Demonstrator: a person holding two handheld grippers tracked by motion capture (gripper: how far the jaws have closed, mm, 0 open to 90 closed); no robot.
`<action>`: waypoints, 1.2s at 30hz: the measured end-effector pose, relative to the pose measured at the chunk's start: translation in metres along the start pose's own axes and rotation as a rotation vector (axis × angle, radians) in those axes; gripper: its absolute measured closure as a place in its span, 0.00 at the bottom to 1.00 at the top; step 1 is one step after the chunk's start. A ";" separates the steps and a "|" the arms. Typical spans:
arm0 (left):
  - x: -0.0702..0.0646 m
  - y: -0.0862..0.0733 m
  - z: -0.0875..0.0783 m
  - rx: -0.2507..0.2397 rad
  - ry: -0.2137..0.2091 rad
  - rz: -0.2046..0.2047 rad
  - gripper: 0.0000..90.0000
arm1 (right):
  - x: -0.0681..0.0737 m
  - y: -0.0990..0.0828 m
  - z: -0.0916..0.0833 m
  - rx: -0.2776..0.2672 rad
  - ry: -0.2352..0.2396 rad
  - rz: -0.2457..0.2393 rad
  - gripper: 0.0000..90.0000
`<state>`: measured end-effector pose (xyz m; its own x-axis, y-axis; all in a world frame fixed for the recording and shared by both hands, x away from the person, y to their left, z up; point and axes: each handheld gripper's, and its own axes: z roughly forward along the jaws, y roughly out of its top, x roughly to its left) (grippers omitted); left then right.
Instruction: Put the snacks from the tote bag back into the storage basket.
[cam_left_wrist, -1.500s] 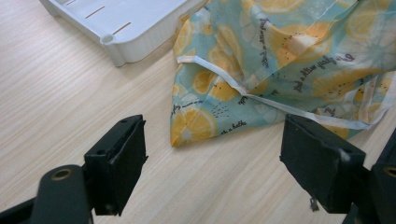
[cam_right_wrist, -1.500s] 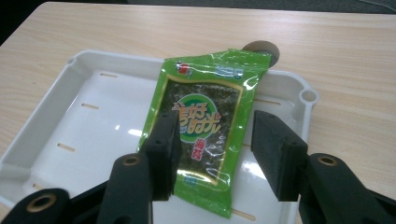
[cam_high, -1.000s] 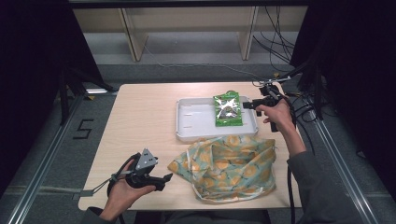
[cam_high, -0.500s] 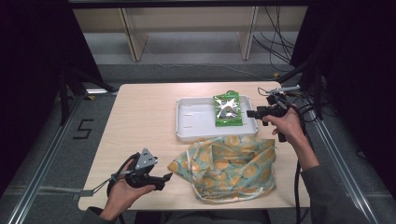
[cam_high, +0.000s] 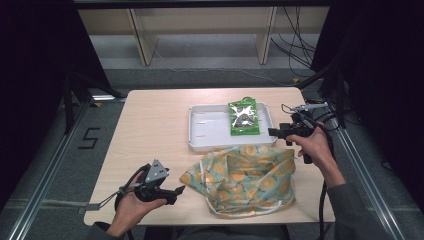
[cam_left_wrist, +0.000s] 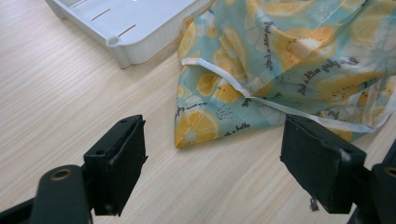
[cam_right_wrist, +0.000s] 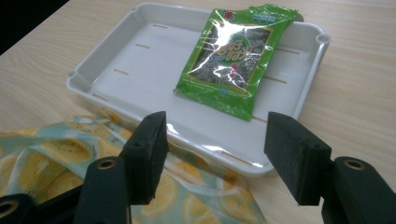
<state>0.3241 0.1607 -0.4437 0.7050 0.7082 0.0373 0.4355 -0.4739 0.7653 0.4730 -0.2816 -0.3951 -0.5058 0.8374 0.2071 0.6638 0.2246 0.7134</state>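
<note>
A green snack packet (cam_high: 243, 117) (cam_right_wrist: 233, 56) lies flat in the right part of a white tray (cam_high: 205, 135) (cam_right_wrist: 140, 60). A lemon-print cloth bag (cam_high: 245, 175) (cam_left_wrist: 280, 46) (cam_right_wrist: 56, 154) lies crumpled just in front of the tray. My right gripper (cam_high: 272, 132) (cam_right_wrist: 217, 149) hovers by the tray's near right corner and points left. Its jaws have just been opening and hold nothing. My left gripper (cam_high: 177, 192) (cam_left_wrist: 212, 154) rests low near the front left, open and empty, aimed at the bag's near corner a short way off.
The tray's left part (cam_left_wrist: 130, 28) is bare. Bare wooden tabletop (cam_high: 150, 125) stretches left of the tray and the bag. Cables (cam_high: 320, 107) run off the table's right edge behind my right hand. Metal floor rails (cam_high: 55, 165) flank the table.
My right gripper has pulled back from the packet toward the tray's near right corner, empty. The packet stays in the tray. The left gripper has not moved.
</note>
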 end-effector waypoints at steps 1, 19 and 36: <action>0.001 0.000 -0.001 0.002 -0.004 0.019 0.24 | 0.000 -0.001 -0.001 0.006 -0.005 -0.015 0.45; 0.002 0.000 -0.001 0.004 0.004 0.001 0.23 | 0.000 -0.029 -0.026 -0.014 -0.008 0.005 0.41; 0.001 -0.001 0.000 0.005 0.013 -0.022 0.23 | 0.023 -0.069 -0.055 -0.030 0.043 -0.001 0.40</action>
<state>0.3245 0.1613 -0.4443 0.6882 0.7250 0.0286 0.4536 -0.4607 0.7629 0.3849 -0.3051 -0.4028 -0.5297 0.8151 0.2347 0.6468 0.2091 0.7334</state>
